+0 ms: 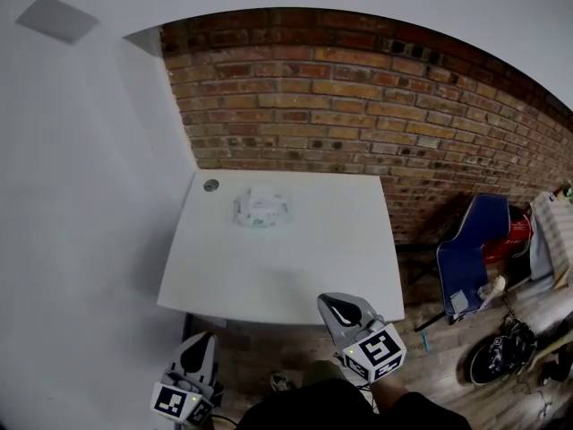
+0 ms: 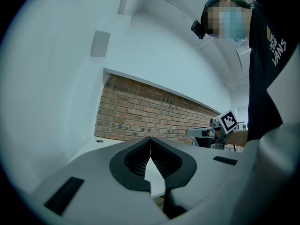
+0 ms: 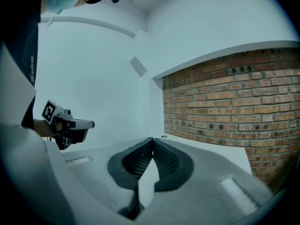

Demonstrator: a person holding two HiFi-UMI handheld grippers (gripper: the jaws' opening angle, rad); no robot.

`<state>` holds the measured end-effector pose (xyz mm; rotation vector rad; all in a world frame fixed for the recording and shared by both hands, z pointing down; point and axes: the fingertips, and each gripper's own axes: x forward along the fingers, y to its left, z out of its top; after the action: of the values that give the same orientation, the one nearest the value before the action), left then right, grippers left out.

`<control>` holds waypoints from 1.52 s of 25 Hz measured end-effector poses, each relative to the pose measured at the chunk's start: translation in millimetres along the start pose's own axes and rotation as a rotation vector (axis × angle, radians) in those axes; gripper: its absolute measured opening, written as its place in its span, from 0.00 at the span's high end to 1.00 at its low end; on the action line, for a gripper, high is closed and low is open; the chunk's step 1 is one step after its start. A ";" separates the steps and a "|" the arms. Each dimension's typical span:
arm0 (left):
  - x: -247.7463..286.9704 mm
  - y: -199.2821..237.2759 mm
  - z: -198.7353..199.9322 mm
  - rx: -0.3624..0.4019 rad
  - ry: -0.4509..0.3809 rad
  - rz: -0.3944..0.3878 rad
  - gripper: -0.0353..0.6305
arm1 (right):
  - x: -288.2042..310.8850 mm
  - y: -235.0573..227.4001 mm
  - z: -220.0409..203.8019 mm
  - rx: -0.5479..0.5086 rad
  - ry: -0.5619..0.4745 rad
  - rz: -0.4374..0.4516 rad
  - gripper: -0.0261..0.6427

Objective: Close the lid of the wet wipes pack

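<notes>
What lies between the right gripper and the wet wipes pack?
Only bare table between right gripper and wet wipes pack, as the head view shows.

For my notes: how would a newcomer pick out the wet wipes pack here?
Below the brick wall stands a white table. The wet wipes pack lies on it toward the wall, left of the middle. It is a pale, crinkled packet, far larger than its only neighbour, a small dark round disc at the far left corner.

Smooth matt white table (image 1: 295, 271) — rough red brick wall (image 1: 358, 106) — crinkled plastic wipes pack (image 1: 260, 209)
</notes>
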<state>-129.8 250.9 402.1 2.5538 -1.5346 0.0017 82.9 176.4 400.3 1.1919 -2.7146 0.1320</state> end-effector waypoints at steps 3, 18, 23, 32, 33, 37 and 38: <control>1.4 8.1 -2.1 -0.016 -0.012 -0.007 0.95 | 6.8 4.1 -0.6 -0.008 0.018 -0.004 0.96; 60.2 51.8 11.7 -0.026 -0.013 0.024 0.95 | 75.1 -40.2 16.5 -0.007 -0.013 0.018 0.96; 91.3 60.5 12.2 -0.012 -0.023 0.006 0.95 | 93.8 -62.6 14.9 0.004 -0.016 0.014 0.96; 144.6 70.7 16.6 -0.007 -0.014 -0.012 0.95 | 112.9 -102.5 15.3 0.017 -0.020 -0.004 0.96; 148.8 71.4 16.2 -0.006 -0.012 -0.013 0.95 | 114.0 -105.1 14.3 0.019 -0.017 -0.003 0.96; 164.5 73.2 26.8 -0.013 -0.048 -0.048 0.95 | 123.3 -111.8 9.7 0.030 -0.005 -0.009 0.96; 166.6 74.8 29.7 -0.016 -0.054 -0.058 0.95 | 126.5 -111.0 9.1 0.033 -0.002 -0.009 0.96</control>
<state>-119.1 66.2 397.1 2.6052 -1.4721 -0.0866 79.4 8.8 417.1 1.2139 -2.7191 0.1752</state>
